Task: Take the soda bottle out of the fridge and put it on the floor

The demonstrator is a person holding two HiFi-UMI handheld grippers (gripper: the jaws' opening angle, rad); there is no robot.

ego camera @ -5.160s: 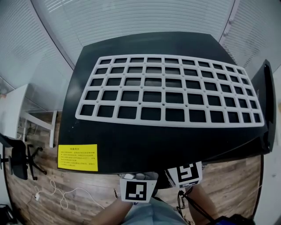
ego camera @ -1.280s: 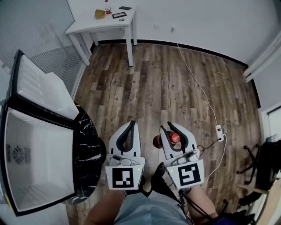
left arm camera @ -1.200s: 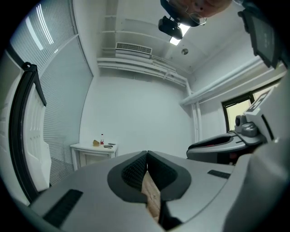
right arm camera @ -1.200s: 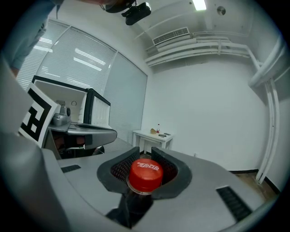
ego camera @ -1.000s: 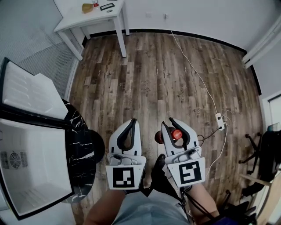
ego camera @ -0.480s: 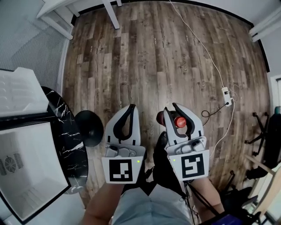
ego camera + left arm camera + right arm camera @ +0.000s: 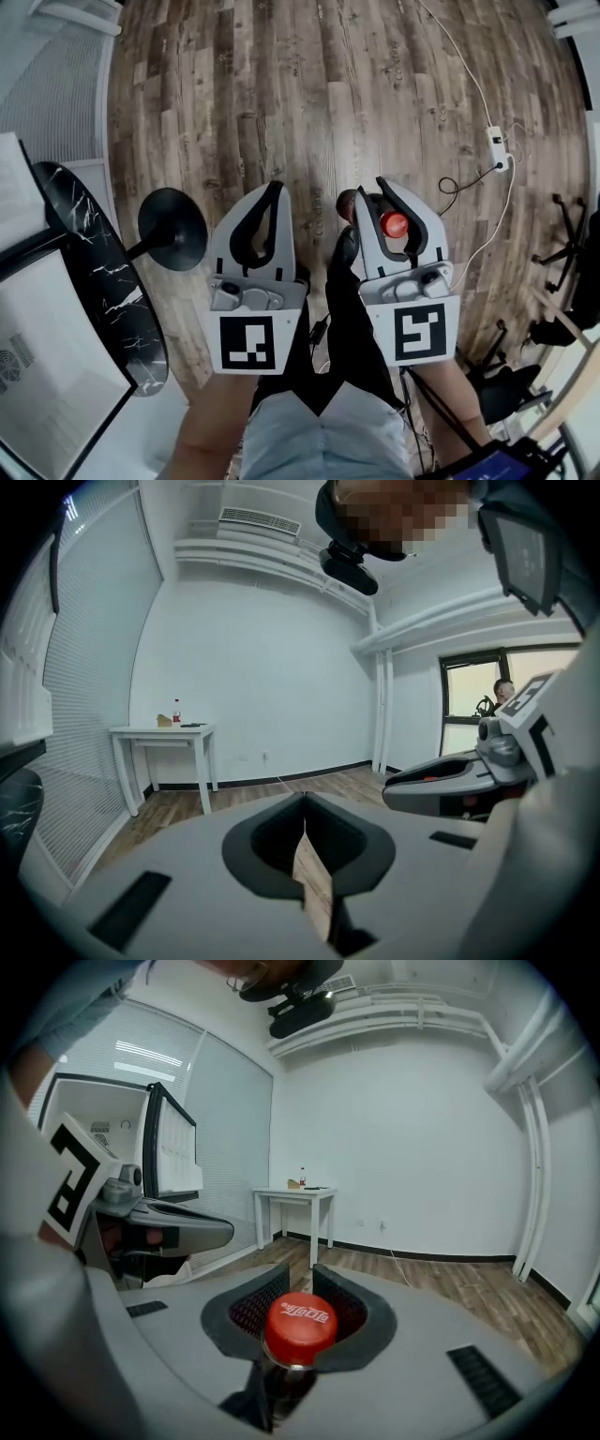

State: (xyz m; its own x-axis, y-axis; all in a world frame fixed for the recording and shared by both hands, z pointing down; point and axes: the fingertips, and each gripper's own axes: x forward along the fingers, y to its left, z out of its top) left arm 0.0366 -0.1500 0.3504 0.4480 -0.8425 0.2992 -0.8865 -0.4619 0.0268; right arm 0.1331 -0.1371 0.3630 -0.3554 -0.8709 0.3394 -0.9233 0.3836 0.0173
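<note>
Right claw (image 7: pixel 371 190) closed on the neck of a dark soda bottle with a red screw cap (image 7: pixel 394 224); cap sits just above the black pads, dark body hangs below them. Same grip in the right gripper view: right claw (image 7: pixel 300 1277), cap (image 7: pixel 300 1321) upright between the jaws

Left claw (image 7: pixel 272 191) closed, jaws meeting at the tips, nothing between them; left gripper view confirms (image 7: pixel 305 810)

Both claws side by side, near centre, over the brown wood-plank floor (image 7: pixel 309 84). Bottle is outside the white open fridge (image 7: pixel 42 375), which stands at near left, well apart from it

White power strip with cable (image 7: pixel 496 141) lies on the floor at far right

White bench (image 7: pixel 298 1192) against the far wall
</note>
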